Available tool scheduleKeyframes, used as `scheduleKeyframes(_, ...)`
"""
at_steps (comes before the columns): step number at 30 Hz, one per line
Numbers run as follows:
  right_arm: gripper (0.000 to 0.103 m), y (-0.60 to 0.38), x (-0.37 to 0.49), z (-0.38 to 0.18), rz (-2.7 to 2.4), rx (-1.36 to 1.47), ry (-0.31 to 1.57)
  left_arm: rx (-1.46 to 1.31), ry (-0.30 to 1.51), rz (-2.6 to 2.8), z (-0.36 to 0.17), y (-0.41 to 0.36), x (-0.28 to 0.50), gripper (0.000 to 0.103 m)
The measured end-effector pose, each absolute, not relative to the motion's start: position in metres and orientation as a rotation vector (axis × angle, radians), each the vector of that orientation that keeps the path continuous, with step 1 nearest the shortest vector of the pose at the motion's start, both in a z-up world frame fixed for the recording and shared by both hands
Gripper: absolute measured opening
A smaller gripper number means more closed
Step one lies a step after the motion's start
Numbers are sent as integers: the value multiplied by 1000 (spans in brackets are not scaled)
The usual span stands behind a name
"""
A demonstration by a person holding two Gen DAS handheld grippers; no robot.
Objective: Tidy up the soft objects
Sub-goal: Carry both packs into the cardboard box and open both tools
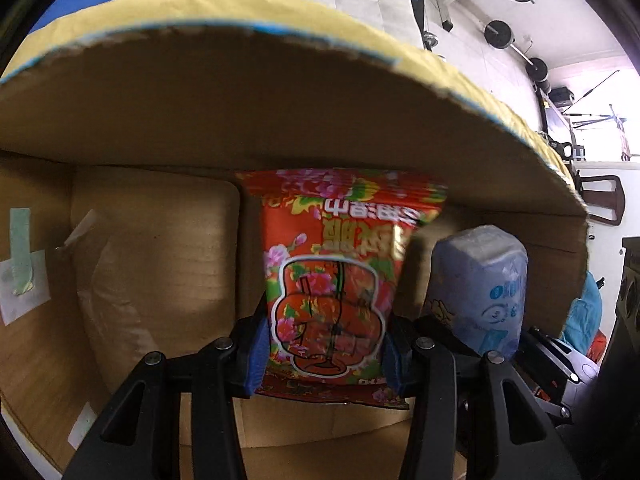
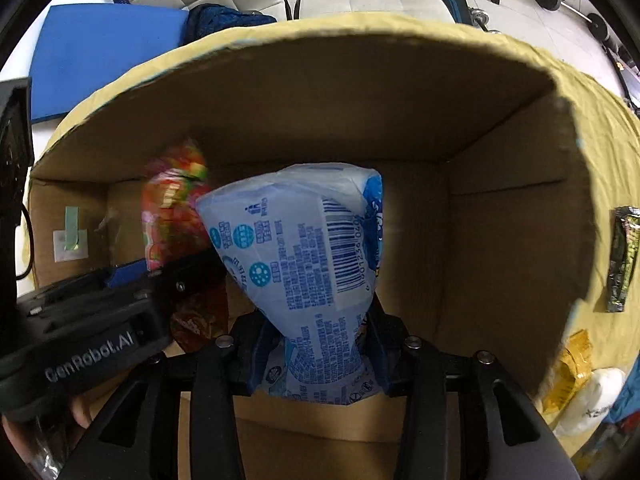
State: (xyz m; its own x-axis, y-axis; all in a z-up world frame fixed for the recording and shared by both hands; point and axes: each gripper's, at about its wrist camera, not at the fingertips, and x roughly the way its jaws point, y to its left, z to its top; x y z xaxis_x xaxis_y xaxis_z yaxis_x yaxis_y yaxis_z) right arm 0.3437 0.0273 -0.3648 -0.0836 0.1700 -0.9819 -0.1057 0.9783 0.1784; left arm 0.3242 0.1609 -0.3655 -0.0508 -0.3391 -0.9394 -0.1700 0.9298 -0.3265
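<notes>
My left gripper (image 1: 324, 346) is shut on a red flowered snack bag (image 1: 332, 264), which hangs down inside an open cardboard box (image 1: 240, 100). Just right of it stands a pale blue soft pack (image 1: 484, 292). In the right wrist view my right gripper (image 2: 320, 354) is shut on that pale blue pack (image 2: 304, 240); its blue pads pinch the pack's lower end, barcode side facing me. The pack is inside the same box (image 2: 500, 240). At its left are the red bag (image 2: 172, 208) and the left gripper (image 2: 168, 276). The box floor under both items is mostly hidden.
The box stands on a yellow cover (image 2: 612, 152). Outside its right wall lie a dark snack packet (image 2: 620, 260), a yellow packet (image 2: 572, 372) and a white soft thing (image 2: 592, 400). A blue mat (image 2: 100, 52) lies beyond the box. Barbell weights (image 1: 498, 34) sit on the floor.
</notes>
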Motion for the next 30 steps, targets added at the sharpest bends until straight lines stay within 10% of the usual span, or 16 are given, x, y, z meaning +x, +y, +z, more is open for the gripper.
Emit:
scheduleKeyframes(19, 84, 41, 331, -344, 224, 12, 1589, -259, 1561, -46, -310, 152, 314, 56)
scheduleKeyframes(23, 93, 43, 314, -325, 230, -18, 1543, -236, 1490, -21, -290, 156, 295, 86)
scheduleKeyframes(30, 103, 38, 284, -296, 238, -22, 1492, -182, 1367, 27, -247, 162, 246, 97)
